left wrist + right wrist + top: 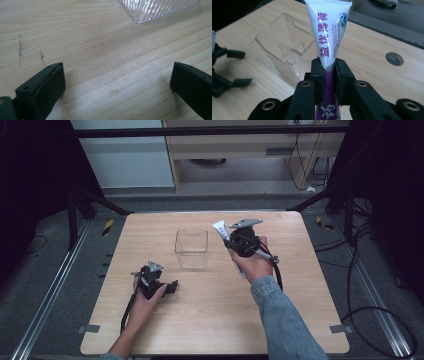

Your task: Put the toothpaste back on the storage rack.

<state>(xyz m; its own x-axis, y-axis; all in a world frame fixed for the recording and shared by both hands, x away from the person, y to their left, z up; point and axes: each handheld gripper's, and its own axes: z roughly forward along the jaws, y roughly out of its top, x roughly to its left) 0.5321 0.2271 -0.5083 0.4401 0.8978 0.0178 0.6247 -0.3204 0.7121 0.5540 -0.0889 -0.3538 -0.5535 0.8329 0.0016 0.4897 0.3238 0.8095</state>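
Observation:
A white and purple toothpaste tube (325, 37) stands up between the jaws of my right gripper (328, 63), which is shut on it; in the high view the tube (220, 230) sticks out past that gripper (227, 239), just right of the clear plastic box (191, 249). The box (287, 47) stands upright on the table, open at the top. My left gripper (117, 82) rests low over bare wood near the table's front left, open with nothing between its jaws; the high view shows it (172, 286) below and left of the box. A corner of the box (155, 10) lies ahead of it.
The wooden table (215, 320) has a round hole (394, 58) near its right side. Black frame posts and cables surround the table on the floor. Dark scuff marks (20, 48) show on the wood by the left gripper.

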